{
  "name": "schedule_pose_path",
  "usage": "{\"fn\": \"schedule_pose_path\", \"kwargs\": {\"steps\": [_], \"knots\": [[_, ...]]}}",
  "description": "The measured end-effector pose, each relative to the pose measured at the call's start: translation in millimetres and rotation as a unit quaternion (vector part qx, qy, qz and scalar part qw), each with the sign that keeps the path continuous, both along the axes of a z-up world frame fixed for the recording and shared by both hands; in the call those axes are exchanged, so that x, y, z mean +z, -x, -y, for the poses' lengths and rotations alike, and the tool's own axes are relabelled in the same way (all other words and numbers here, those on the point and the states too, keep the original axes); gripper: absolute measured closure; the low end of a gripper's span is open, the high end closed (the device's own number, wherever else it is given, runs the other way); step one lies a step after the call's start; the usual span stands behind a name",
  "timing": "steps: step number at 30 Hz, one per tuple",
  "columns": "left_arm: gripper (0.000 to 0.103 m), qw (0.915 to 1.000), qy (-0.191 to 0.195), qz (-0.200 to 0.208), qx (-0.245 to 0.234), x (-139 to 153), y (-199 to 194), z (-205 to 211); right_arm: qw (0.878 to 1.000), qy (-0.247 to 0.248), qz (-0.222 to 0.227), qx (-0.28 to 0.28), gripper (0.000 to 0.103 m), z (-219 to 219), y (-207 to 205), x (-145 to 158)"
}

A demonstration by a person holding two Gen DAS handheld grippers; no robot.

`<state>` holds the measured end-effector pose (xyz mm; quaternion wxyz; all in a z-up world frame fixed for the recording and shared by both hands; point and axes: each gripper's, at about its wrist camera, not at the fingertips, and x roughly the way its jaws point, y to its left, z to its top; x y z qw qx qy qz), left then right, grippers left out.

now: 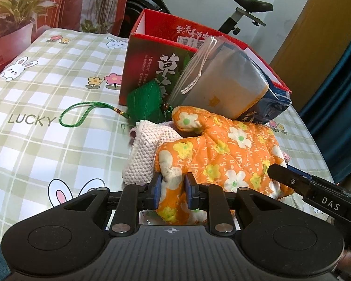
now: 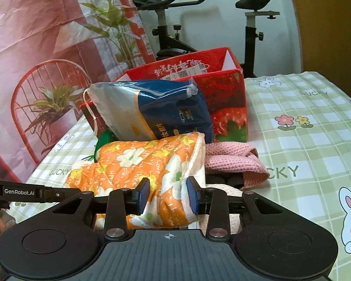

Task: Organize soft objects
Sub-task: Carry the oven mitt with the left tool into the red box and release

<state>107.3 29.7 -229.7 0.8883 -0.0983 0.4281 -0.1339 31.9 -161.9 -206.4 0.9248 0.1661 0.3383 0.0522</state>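
An orange quilted cloth with a flower print (image 1: 222, 149) (image 2: 133, 159) lies crumpled on the table, on top of a pale knitted pouch (image 1: 145, 154) and a pink knitted piece (image 2: 234, 164). My left gripper (image 1: 173, 188) is shut on one end of the cloth, its blue pads squeezing the fabric. My right gripper (image 2: 168, 195) straddles the cloth's cream-lined edge with its jaws apart and the fabric loose between the pads. A finger (image 1: 290, 181) of the right gripper shows at the cloth's right side in the left wrist view.
Behind the pile stands a red strawberry box (image 1: 149, 53) (image 2: 229, 98), with a blue and grey drawstring bag (image 1: 224, 79) (image 2: 166, 107) leaning out of it. A green leaf charm (image 1: 145, 103) on a cord lies by the box. A checked bunny tablecloth (image 1: 46, 93) covers the table, and an exercise bike (image 2: 170, 35) stands beyond.
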Motion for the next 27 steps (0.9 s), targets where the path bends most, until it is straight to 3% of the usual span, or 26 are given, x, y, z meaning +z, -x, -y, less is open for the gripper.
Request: {"fn": "schedule_pose_path", "kwargs": {"steps": [6, 9, 12, 14, 16, 19, 27], "knots": [[0.078, 1.0, 0.004, -0.007, 0.002, -3, -2, 0, 1.0, 0.0, -0.006, -0.011, 0.066, 3, -1, -3], [0.075, 0.9999, 0.003, -0.01, 0.004, -4, -3, -1, 1.0, 0.009, -0.009, -0.02, 0.054, 3, -1, -4], [0.074, 0.9999, 0.006, -0.015, 0.005, -7, -4, -2, 1.0, -0.001, -0.011, -0.02, 0.055, 6, -2, -6], [0.074, 0.9999, 0.007, -0.014, 0.003, -6, -4, -2, 1.0, -0.002, -0.01, -0.018, 0.059, 6, -2, -6], [0.074, 0.9999, 0.007, -0.009, -0.004, -5, -4, -1, 1.0, 0.001, -0.007, -0.01, 0.069, 3, -1, -4], [0.083, 0.9999, 0.002, 0.004, -0.012, -2, -1, 1, 1.0, 0.009, 0.002, 0.002, 0.086, 0, 0, -1], [0.089, 0.9991, 0.016, 0.038, -0.009, 11, 6, -3, 0.999, 0.021, 0.027, 0.014, 0.09, -4, 4, 13]]}}
